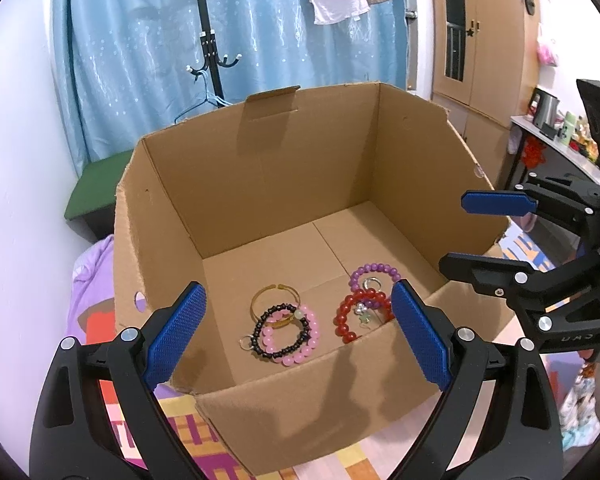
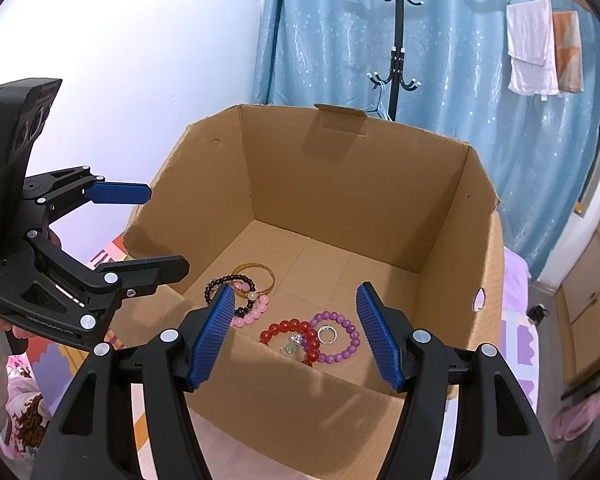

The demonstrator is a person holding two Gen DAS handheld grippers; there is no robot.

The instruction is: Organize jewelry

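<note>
An open cardboard box (image 1: pixel 268 184) (image 2: pixel 340 184) holds the jewelry on its floor. One pile has a gold bangle (image 1: pixel 260 300) (image 2: pixel 260 268), a black bead bracelet (image 1: pixel 278 342) (image 2: pixel 220 284) and a pink bead bracelet (image 1: pixel 300 354) (image 2: pixel 256 312). The other has a red bead bracelet (image 1: pixel 344 320) (image 2: pixel 288 326), a purple bead bracelet (image 1: pixel 374 269) (image 2: pixel 348 336), a silver ring (image 2: pixel 326 334) and a small charm (image 1: pixel 362 312) (image 2: pixel 294 340). My left gripper (image 1: pixel 298 320) (image 2: pixel 160 232) is open and empty above the near wall. My right gripper (image 2: pixel 296 328) (image 1: pixel 456 232) is open and empty at the right wall.
The box stands on a patterned bedcover (image 1: pixel 100 320) (image 2: pixel 516 280). Behind it hang a blue curtain (image 1: pixel 140 40) (image 2: pixel 460 80) and a black coat stand (image 1: pixel 208 40) (image 2: pixel 398 40). A green stool (image 1: pixel 96 188) is at the back left, a wooden wardrobe (image 1: pixel 484 40) at the right.
</note>
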